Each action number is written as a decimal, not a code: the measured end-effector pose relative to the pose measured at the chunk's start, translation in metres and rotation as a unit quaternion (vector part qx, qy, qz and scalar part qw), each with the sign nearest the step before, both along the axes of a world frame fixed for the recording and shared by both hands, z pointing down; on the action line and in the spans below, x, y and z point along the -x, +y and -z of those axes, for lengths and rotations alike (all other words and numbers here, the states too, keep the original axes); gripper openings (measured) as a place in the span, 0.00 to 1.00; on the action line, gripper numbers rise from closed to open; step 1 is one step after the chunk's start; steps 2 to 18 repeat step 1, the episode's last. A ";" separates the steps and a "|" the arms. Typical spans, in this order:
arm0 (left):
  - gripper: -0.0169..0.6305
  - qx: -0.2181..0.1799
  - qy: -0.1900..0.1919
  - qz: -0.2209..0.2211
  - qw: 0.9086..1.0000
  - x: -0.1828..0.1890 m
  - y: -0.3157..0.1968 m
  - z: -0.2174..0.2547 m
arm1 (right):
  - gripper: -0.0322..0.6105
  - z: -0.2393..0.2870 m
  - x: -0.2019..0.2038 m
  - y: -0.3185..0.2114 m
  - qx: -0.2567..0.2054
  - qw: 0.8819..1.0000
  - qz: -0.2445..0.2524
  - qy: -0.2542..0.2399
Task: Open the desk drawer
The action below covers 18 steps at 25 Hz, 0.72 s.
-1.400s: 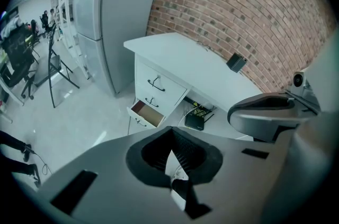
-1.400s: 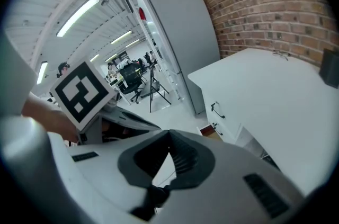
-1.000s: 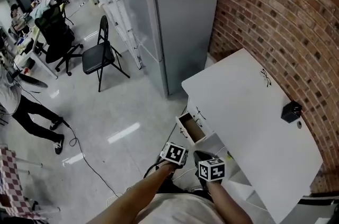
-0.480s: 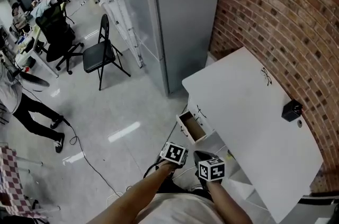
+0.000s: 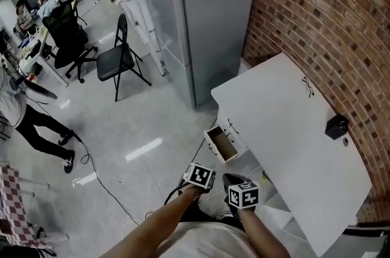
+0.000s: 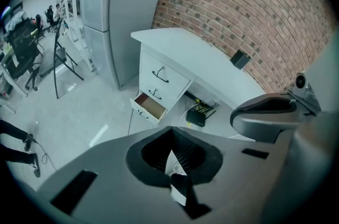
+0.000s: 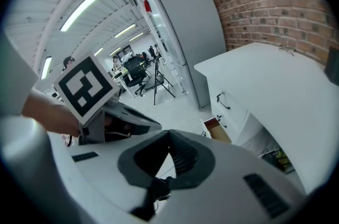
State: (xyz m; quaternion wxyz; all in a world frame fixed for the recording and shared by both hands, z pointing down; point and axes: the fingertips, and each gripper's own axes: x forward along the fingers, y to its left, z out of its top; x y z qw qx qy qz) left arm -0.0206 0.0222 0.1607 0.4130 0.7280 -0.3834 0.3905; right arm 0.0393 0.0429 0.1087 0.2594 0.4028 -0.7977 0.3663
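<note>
Head view: open drawer (image 5: 220, 146) sits just beyond left tongs (image 5: 200, 177); right tongs (image 5: 243, 194) farther; both closed, empty.

The desk (image 5: 286, 129) runs along the brick wall (image 5: 329, 13) on the right, a small box (image 5: 336, 127) on its top close to that wall, and a lower drawer (image 5: 220, 146) stands pulled out from the desk's left front over the floor. Past the desk's far end is the tall cabinet (image 5: 207, 19). Left of it comes a folding chair (image 5: 116, 64), farther left an office chair (image 5: 67, 37), and a person (image 5: 27, 119) at the left edge.
</note>
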 end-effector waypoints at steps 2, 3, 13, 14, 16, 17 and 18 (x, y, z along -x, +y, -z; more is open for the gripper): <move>0.03 0.002 0.001 0.001 1.000 0.000 0.001 0.000 | 0.07 -0.001 0.000 0.001 0.000 1.000 0.001 0.001; 0.03 0.002 0.001 0.001 1.000 0.000 0.001 0.000 | 0.07 -0.001 0.000 0.001 0.000 1.000 0.001 0.001; 0.03 0.002 0.001 0.001 1.000 0.000 0.001 0.000 | 0.07 -0.001 0.000 0.001 0.000 1.000 0.001 0.001; 0.03 0.002 0.001 0.001 1.000 0.000 0.001 0.000 | 0.07 -0.001 0.000 0.001 0.000 1.000 0.001 0.001; 0.03 0.002 0.001 0.001 1.000 0.000 0.001 0.000 | 0.07 -0.001 0.000 0.001 0.000 1.000 0.001 0.001; 0.03 0.002 0.001 0.001 1.000 0.000 0.001 0.000 | 0.07 -0.001 0.000 0.001 0.000 1.000 0.001 0.001; 0.03 0.002 0.001 0.001 1.000 0.000 0.001 0.000 | 0.07 -0.001 0.000 0.001 0.000 1.000 0.001 0.001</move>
